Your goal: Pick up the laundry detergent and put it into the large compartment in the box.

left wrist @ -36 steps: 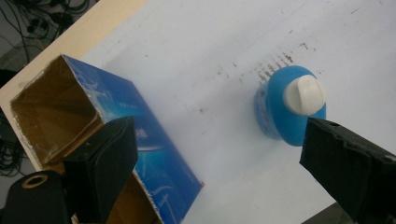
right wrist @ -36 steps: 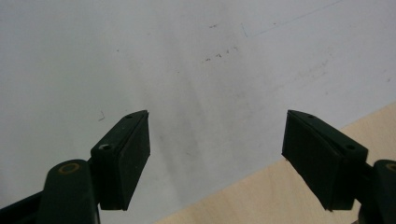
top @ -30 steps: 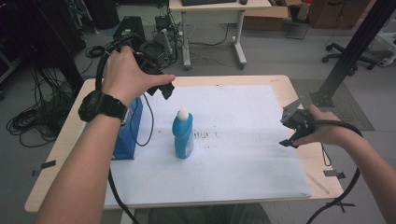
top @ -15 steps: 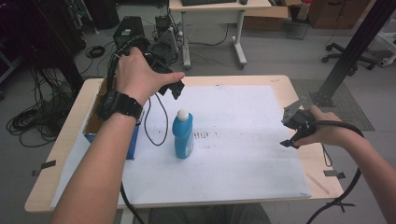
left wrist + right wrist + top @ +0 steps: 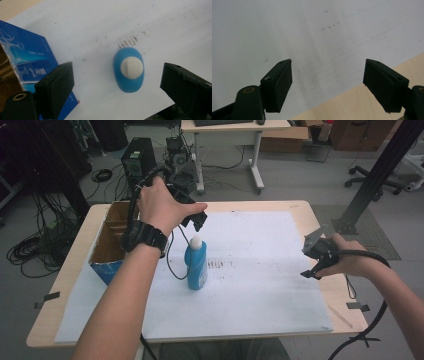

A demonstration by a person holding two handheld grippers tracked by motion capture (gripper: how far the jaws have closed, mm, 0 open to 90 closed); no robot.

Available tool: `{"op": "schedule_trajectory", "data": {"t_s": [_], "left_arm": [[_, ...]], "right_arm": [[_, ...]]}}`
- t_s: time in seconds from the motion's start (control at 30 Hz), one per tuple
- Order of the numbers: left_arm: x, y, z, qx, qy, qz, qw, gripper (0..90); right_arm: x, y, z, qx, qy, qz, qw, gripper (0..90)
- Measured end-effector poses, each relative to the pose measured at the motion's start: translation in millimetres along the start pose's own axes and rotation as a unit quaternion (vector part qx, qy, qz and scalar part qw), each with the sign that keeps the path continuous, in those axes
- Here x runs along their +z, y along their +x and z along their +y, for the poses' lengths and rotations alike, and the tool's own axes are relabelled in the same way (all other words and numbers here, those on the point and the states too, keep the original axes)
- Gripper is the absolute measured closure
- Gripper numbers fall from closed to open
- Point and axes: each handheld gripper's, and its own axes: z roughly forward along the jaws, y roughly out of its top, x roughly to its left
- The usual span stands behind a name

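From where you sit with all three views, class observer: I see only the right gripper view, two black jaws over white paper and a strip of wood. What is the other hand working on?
Observer: The left gripper hangs over an upright blue bottle with a white cap.
Operator: Are its jaws on the bottle?
Observer: No. In the left gripper view they stand wide apart, one on each side of the cap, with clear gaps.
Operator: Anything close by?
Observer: An open blue cardboard box stands on the bottle's left in the high view, apart from it.

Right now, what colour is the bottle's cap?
White, on a blue bottle. The cap shows best in the left gripper view, seen from above.
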Motion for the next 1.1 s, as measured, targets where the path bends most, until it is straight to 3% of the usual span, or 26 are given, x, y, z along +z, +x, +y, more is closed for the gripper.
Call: {"op": "schedule_trajectory", "data": {"t_s": [0.2,0.73,1.1], "left_arm": [[7.0,-3.1,1.3,-0.012,0.007,0.006,0.9999,11.7],[28.7,-18.6,-0.6,-0.021,0.023,0.011,0.9995,9.5],[44.7,-25.0,-0.8,-0.021,0.047,0.012,0.9986,7.9]], "right_arm": [[0.1,-0.2,-1.7,0.0,0.0,0.0,1.0,23.6],[2.3,1.5,-2.0,-0.004,0.0,0.001,1.0,23.6],[3.8,2.0,-3.4,-0.006,0.0,0.001,1.0,23.6]]}}
